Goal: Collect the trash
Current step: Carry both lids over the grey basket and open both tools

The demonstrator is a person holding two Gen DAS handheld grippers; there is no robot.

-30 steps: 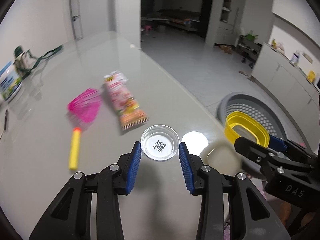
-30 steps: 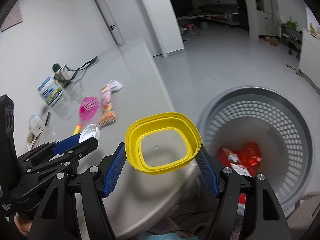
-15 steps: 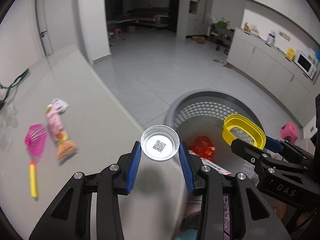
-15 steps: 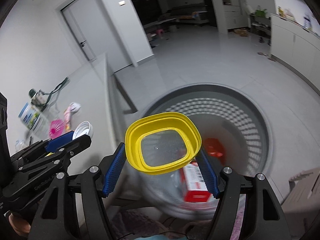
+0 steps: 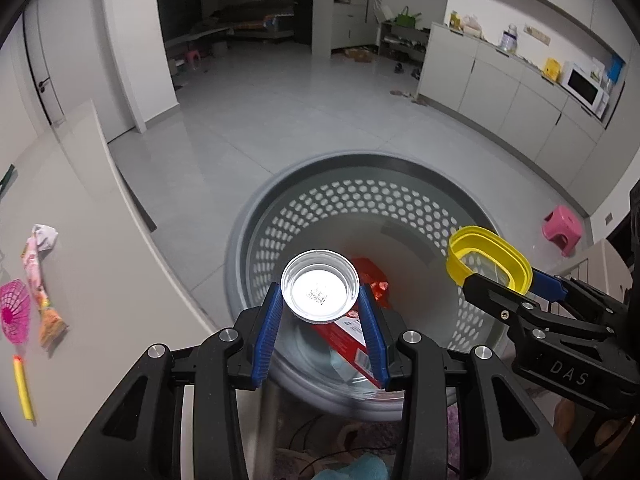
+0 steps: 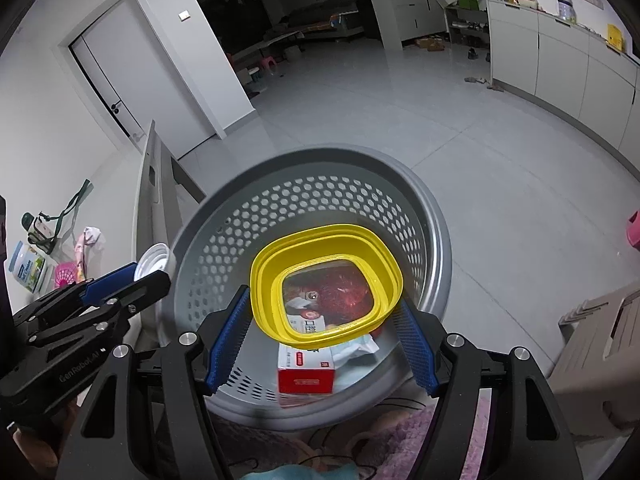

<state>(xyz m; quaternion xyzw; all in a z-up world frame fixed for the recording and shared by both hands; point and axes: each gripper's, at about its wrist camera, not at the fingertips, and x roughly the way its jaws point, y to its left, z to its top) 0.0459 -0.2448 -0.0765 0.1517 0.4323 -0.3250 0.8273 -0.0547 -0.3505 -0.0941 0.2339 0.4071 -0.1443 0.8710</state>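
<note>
My left gripper (image 5: 320, 312) is shut on a small clear round lid (image 5: 320, 289) and holds it over the grey perforated basket (image 5: 360, 184). My right gripper (image 6: 326, 320) is shut on a yellow-rimmed container (image 6: 325, 276), also above the basket (image 6: 320, 168). In the left wrist view the yellow-rimmed container (image 5: 490, 258) hangs over the basket's right side. The clear lid (image 6: 154, 262) shows at the left of the right wrist view, over the basket's left rim. Inside the basket lie a red box (image 6: 306, 372), a crumpled red wrapper (image 5: 374, 276) and white packaging (image 6: 360, 346).
The white table (image 5: 100, 280) lies to the left, with a snack wrapper (image 5: 40, 280), a pink-headed toy with a yellow handle (image 5: 16, 312) and a blue-green tub (image 6: 28, 272). A pink stool (image 5: 564, 228) stands on the tiled floor at right. Cabinets line the right wall.
Both grippers have swung right, off the table and out over the basket, still gripping the clear lid and the yellow-rimmed container. The basket now fills the middle of both views.
</note>
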